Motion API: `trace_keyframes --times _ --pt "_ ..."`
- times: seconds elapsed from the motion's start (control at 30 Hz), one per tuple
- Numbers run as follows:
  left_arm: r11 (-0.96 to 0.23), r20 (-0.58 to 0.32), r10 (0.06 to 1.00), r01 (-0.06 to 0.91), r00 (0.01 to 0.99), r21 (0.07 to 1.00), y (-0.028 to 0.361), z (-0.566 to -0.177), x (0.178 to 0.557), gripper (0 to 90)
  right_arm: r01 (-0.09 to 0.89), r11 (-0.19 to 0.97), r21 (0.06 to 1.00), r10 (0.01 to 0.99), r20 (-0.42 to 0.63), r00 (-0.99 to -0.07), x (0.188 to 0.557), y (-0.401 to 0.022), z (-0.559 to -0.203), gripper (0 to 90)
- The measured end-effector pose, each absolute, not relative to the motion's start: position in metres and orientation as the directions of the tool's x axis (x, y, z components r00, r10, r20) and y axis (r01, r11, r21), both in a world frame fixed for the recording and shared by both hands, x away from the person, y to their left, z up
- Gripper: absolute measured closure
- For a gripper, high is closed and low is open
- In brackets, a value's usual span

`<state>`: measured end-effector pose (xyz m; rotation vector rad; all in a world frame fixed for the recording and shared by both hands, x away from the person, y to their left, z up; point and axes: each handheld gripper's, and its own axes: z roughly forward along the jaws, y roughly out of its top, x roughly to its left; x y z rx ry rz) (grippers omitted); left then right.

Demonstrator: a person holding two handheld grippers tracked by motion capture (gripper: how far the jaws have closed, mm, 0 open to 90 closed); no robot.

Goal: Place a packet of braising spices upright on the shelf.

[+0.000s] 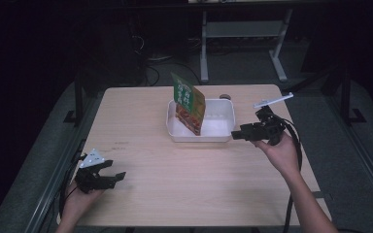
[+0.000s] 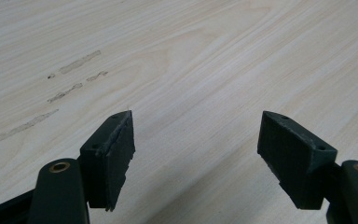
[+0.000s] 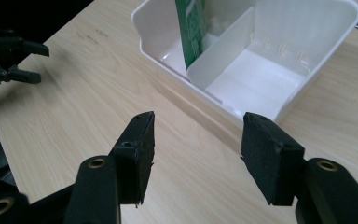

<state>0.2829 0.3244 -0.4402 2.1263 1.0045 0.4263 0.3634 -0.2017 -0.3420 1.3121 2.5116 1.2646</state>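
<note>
Pale wooden table carries a white divided tray with a green packet leaning upright inside, the right gripper gaping empty just beside it, the left gripper open and empty well apart.

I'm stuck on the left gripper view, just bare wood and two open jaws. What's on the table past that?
Observer: A white bin sits near the far middle of the table, in the high view.
Operator: Anything in it?
Observer: A green packet stands tilted in its left part; the right gripper view shows a divider beside it.
Operator: Where's the other gripper?
Observer: The right gripper is just off the bin's right end, jaws open with nothing between them.
Operator: And mine from above?
Observer: The left gripper sits near the table's near left corner, far from the bin.
</note>
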Motion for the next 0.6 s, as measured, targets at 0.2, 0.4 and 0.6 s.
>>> trace_keyframes --times 0.2,0.4,0.6 --pt "-0.427 -0.012 0.766 0.522 0.643 0.739 0.323 -0.441 0.283 27.0 0.679 0.305 0.667 0.705 0.322 -0.632 0.353 -0.211 -0.354 43.1" --pt "-0.428 -0.010 0.762 0.515 0.648 0.743 0.322 -0.440 0.282 27.0 0.688 0.291 0.665 0.706 0.335 -0.623 0.343 -0.219 -0.367 42.6" --pt "-0.431 -0.008 0.759 0.512 0.651 0.743 0.321 -0.440 0.282 26.9 0.696 0.284 0.660 0.708 0.346 -0.616 0.333 -0.226 -0.381 41.7"
